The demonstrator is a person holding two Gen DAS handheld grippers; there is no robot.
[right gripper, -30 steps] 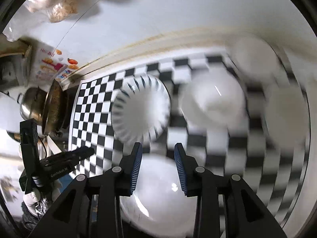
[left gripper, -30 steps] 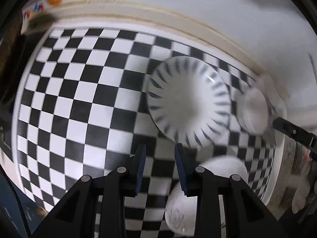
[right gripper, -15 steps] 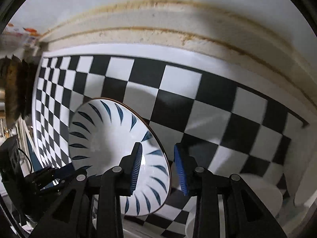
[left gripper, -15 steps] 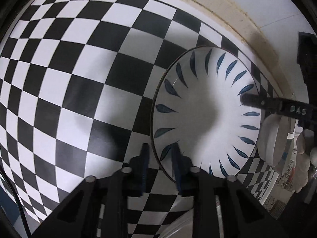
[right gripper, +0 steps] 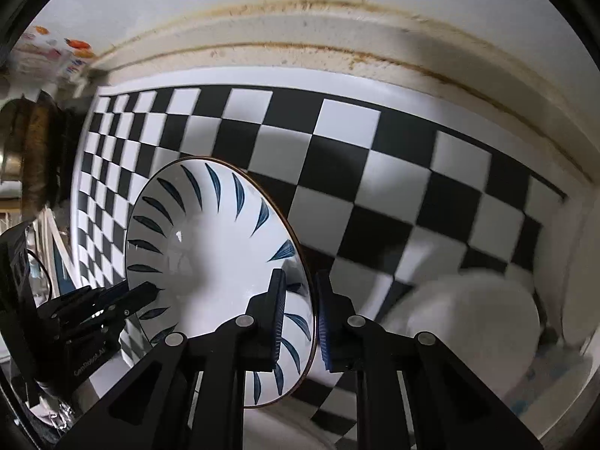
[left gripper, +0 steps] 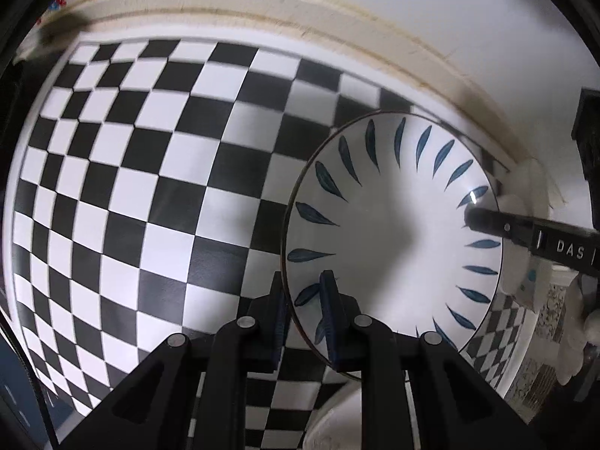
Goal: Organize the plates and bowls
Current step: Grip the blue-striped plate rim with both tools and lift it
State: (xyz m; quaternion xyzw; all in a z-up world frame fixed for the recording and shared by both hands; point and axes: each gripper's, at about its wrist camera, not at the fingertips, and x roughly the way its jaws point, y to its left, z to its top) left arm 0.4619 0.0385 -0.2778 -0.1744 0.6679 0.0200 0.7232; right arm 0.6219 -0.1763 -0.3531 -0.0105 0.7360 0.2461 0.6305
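plate: a white plate with dark blue leaf strokes round its rim and a thin dark edge, held tilted above the checkered cloth, gripped on two opposite sides.
left gripper: the left gripper straddles the plate's near-left rim, one blue pad under the edge and one on the inner face; claw narrow, clamped on the plate.
right gripper: the right gripper straddles the plate's opposite rim, jaws have just been closing with the rim between them; narrow, pads against the plate. from the left wrist view its black finger reaches over the plate's right side.
cloth: a black and white checkered cloth covers the surface beneath.
other dishes: plain white dishes, blurred, lie on the cloth to the right of the plate.
wall: a cream ledge with brown stains runs behind the cloth, a white wall above it.
far left: a metal pot stands past the cloth's edge.
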